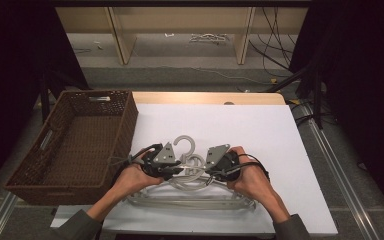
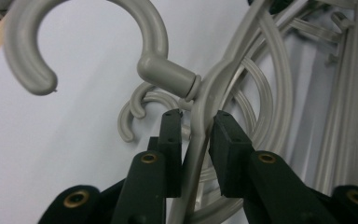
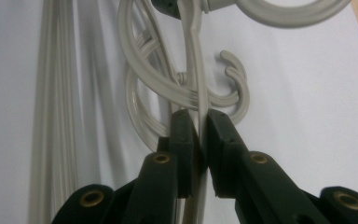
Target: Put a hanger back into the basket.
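Where the grey plastic hangers point(image 1: 190, 192) pile on the white table point(image 1: 280, 150), at least three hooks show, though the stack blurs the count. One wicker basket point(image 1: 75, 145) stands just left. Both hands meet low over the pile: left gripper point(image 2: 196, 122) and right gripper point(image 3: 199, 114) each pinch the top hanger point(image 2: 223, 70)'s shoulder

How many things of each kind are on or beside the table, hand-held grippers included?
Grey plastic hangers: count unclear, at least 2 hooks show
Brown wicker basket: 1
Left hand-held gripper: 1
Right hand-held gripper: 1
White table mat: 1
Total: at least 6
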A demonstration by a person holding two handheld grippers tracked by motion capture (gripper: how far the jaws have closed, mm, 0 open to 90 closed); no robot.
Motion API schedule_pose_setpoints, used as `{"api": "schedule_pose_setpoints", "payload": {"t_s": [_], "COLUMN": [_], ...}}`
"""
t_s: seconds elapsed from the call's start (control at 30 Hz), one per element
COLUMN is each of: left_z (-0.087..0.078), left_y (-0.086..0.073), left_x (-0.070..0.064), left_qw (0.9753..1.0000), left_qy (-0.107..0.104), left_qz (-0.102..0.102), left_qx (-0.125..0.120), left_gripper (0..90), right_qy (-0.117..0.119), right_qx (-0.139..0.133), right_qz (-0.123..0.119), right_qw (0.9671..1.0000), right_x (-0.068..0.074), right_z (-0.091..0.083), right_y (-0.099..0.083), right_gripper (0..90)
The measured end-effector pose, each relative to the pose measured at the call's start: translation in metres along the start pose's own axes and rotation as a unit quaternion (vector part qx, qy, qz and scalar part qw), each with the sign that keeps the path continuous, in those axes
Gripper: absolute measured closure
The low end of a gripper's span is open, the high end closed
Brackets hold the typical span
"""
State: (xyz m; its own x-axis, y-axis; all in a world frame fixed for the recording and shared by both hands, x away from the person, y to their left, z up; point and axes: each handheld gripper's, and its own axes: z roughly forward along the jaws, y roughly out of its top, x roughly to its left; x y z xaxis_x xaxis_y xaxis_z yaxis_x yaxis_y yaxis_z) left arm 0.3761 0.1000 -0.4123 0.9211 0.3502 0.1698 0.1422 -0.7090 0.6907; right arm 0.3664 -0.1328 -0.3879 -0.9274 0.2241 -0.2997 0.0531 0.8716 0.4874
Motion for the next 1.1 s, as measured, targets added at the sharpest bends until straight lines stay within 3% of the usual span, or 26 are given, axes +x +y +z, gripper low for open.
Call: {"api": "schedule_pose_setpoints", "payload": {"t_s": [0.03, 0.07, 0.1, 0.17, 0.23, 0.3, 0.4, 0.5, 0.6, 0.87, 1.0, 1.1], "left_z": [-0.008, -0.011, -0.011, -0.022, -0.028, -0.033, -0.041, -0.046, -0.051, -0.063, -0.067, -0.07], "left_y": [0.005, 0.007, 0.007, 0.014, 0.016, 0.017, 0.016, 0.013, 0.011, 0.013, 0.02, 0.03], "left_x": [-0.002, -0.004, -0.004, -0.009, -0.007, -0.004, 0.003, 0.011, 0.018, 0.036, 0.038, 0.038], "left_qw": [0.9998, 0.9997, 0.9997, 0.9996, 0.9995, 0.9997, 0.9993, 0.9989, 0.9984, 0.9954, 0.9947, 0.9937], "left_qy": [-0.003, -0.005, -0.005, -0.003, 0.007, 0.008, 0.021, 0.03, 0.037, 0.047, 0.05, 0.048], "left_qz": [0.019, 0.025, 0.025, 0.028, 0.031, 0.017, 0.008, -0.01, -0.021, -0.058, -0.058, -0.064], "left_qx": [0.003, 0.002, 0.002, -0.007, -0.006, -0.016, -0.029, -0.034, -0.037, -0.06, -0.069, -0.079], "left_gripper": [77.9, 79.1, 80.4, 81.2, 81.2, 81.2, 81.1, 81.1, 81.0, 80.9, 80.9, 80.7], "right_qy": [0.002, -0.003, -0.003, -0.012, -0.013, -0.029, -0.046, -0.062, -0.075, -0.073, -0.075, -0.072], "right_qx": [-0.007, -0.01, -0.01, -0.017, -0.041, -0.087, -0.112, -0.154, -0.164, -0.176, -0.174, -0.181], "right_qz": [0.005, 0.008, 0.008, 0.034, 0.061, 0.095, 0.106, 0.128, 0.126, 0.136, 0.138, 0.144], "right_qw": [1.0, 0.9999, 0.9999, 0.9992, 0.9972, 0.9913, 0.987, 0.9778, 0.9755, 0.9721, 0.9721, 0.9702], "right_x": [-0.001, -0.002, -0.002, -0.006, -0.007, -0.01, -0.012, -0.013, -0.011, -0.007, -0.003, 0.001], "right_z": [-0.002, -0.004, -0.004, -0.011, -0.017, -0.024, -0.037, -0.044, -0.047, -0.053, -0.055, -0.056], "right_y": [0.0, 0.0, 0.0, -0.001, -0.002, -0.001, 0.001, 0.004, 0.007, 0.009, 0.007, 0.005], "right_gripper": [80.1, 78.6, 78.6, 72.1, 60.6, 52.3, 45.9, 44.6, 42.9, 38.6, 36.7, 34.8]}}
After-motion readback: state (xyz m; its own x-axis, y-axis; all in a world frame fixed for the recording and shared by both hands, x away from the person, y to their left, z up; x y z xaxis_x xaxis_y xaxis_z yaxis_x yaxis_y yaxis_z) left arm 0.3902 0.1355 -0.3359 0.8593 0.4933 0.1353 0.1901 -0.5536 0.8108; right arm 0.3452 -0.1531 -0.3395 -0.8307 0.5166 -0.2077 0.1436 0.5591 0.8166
